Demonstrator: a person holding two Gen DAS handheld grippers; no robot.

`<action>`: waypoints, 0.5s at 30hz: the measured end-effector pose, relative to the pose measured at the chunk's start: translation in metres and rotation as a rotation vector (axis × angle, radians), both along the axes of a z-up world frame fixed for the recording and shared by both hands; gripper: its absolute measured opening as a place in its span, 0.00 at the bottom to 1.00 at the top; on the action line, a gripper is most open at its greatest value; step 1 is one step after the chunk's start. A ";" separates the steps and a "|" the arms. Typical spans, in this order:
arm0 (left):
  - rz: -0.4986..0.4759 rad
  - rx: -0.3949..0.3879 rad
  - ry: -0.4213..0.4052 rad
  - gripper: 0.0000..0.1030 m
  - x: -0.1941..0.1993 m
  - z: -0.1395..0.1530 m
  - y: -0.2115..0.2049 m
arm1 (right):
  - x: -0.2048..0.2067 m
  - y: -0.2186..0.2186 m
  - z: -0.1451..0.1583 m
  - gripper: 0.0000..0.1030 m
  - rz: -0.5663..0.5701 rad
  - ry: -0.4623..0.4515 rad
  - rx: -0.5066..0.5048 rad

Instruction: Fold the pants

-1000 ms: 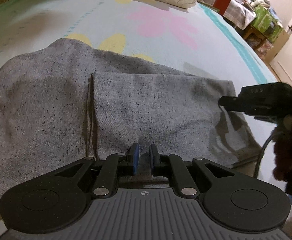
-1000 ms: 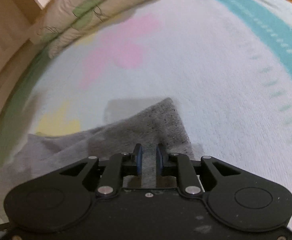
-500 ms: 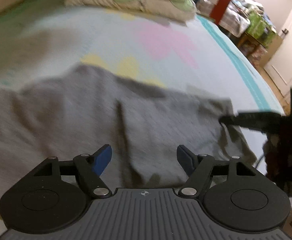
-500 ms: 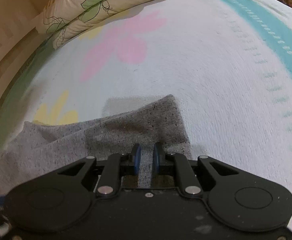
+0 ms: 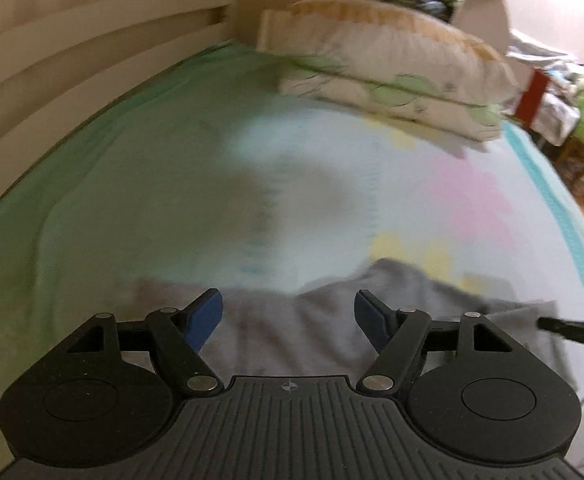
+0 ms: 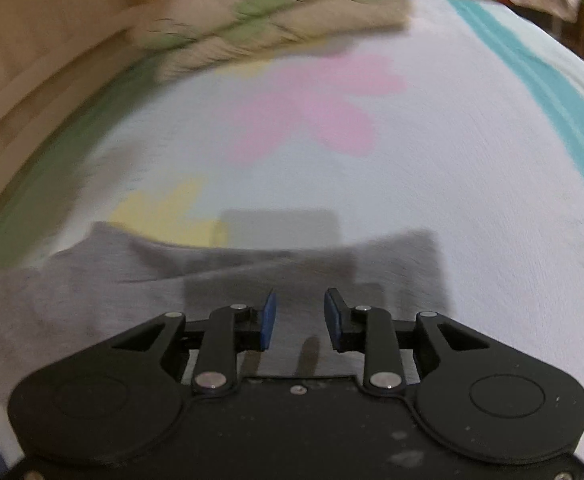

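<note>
1. Left side first: my left gripper (image 5: 288,316) has its blue fingers (image 5: 204,318) spread wide apart, nothing pinched between them. It's up off the cloth, angled down at the bed.

2. The grey pants (image 5: 319,328) lie flat on the bed sheet (image 5: 132,200), below and just past my left fingers. In that view the cloth runs from about the middle off to the right, and the picture is pretty blurry, so I can't make out seams or folds.

3. Far right edge of the left view, a thin black bit of my other gripper pokes in over the right end of the pants.

4. Right side: my right gripper (image 6: 299,320) has its fingers (image 6: 268,320) partway apart and opening. The pants (image 6: 132,292) sit right under and ahead of them, but the pads aren't pressing on the fabric, there's a clear gap with just cloth showing below.

5. From the right view the pants look folded over, a layered edge running across, with the corner ending just right of my fingers. Their shadow falls on the cloth.

6. Further back: pillows (image 6: 276,12) stacked at the head of the bed, well apart from the pants, and the sheet has a pink flower (image 6: 311,112) and a yellow one (image 6: 160,212), the yellow one touching the far edge of the pants.
</note>
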State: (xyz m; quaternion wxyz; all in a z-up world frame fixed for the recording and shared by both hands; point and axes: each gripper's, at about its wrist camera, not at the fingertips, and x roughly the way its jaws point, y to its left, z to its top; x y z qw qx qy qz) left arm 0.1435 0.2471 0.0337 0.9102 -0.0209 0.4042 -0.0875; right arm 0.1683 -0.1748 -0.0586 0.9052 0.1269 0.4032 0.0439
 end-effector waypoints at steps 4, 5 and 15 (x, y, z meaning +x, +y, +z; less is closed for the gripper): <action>0.026 -0.024 0.096 0.69 0.001 -0.030 0.023 | 0.008 0.044 0.008 0.19 0.146 -0.031 0.033; 0.022 -0.033 0.119 0.69 0.001 -0.037 0.025 | 0.010 0.056 0.010 0.18 0.183 -0.037 0.039; 0.011 -0.104 0.283 0.71 0.007 -0.093 0.043 | 0.059 0.149 0.004 0.17 0.374 -0.042 0.029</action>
